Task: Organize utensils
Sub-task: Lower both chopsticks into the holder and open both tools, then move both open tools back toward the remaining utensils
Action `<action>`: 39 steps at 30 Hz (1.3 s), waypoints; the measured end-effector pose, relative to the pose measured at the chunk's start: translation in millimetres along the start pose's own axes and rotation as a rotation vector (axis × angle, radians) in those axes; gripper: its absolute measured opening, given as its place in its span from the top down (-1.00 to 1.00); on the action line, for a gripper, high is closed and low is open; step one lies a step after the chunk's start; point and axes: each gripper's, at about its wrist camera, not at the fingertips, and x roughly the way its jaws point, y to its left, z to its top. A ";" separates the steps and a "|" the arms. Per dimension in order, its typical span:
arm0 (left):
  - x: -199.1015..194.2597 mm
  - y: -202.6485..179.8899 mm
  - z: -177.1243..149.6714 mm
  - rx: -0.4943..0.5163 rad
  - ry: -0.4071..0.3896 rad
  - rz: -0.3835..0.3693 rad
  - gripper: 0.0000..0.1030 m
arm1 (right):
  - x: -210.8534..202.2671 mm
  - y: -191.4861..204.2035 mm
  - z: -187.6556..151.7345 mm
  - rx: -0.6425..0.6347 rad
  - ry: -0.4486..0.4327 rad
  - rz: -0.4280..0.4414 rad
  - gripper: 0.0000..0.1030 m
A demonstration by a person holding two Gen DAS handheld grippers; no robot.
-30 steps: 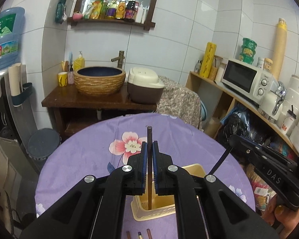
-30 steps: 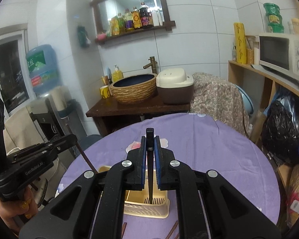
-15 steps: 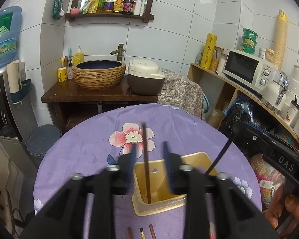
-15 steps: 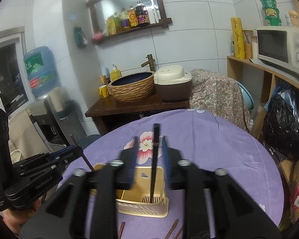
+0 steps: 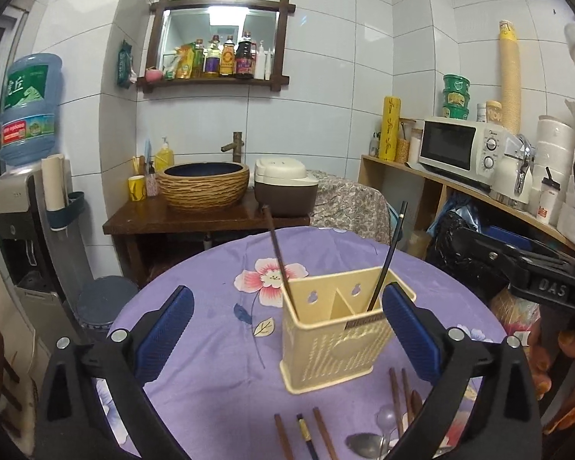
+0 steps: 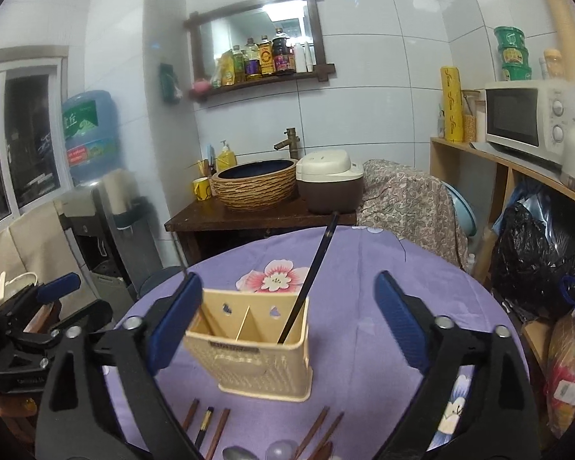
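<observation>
Black tool [image 5: 287, 318], blue ribbed pads [image 5: 168, 322]

A: Where does the left wrist view look from?

B: Low over the round purple flowered tablecloth [image 5: 211, 364], facing twelve o'clock toward the tiled wall, close to the cream plastic two-compartment utensil caddy [image 5: 337, 349].

A: And the right wrist view?

B: Much the same, from further right; caddy [image 6: 257, 360] close at eleven o'clock. Both share table, caddy, woven basin [image 5: 203, 186].
</observation>
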 end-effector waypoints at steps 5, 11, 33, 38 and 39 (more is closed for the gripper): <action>-16.3 10.0 -29.8 -0.006 -0.010 0.024 -0.90 | -24.6 19.6 -38.0 -0.085 -0.006 -0.010 -0.89; -33.5 19.9 -73.1 -0.019 -0.018 0.093 -0.90 | -36.2 25.1 -85.8 -0.085 0.047 -0.009 -0.89; -19.5 15.9 -161.6 -0.054 0.307 0.033 -0.50 | -30.8 14.3 -182.4 -0.103 0.300 -0.018 -0.82; -5.3 10.5 -168.2 -0.048 0.366 0.008 -0.05 | -21.5 17.5 -183.4 -0.092 0.342 0.000 -0.60; -2.0 9.2 -168.4 -0.045 0.377 0.001 0.02 | -21.7 17.6 -183.1 -0.091 0.341 -0.003 -0.60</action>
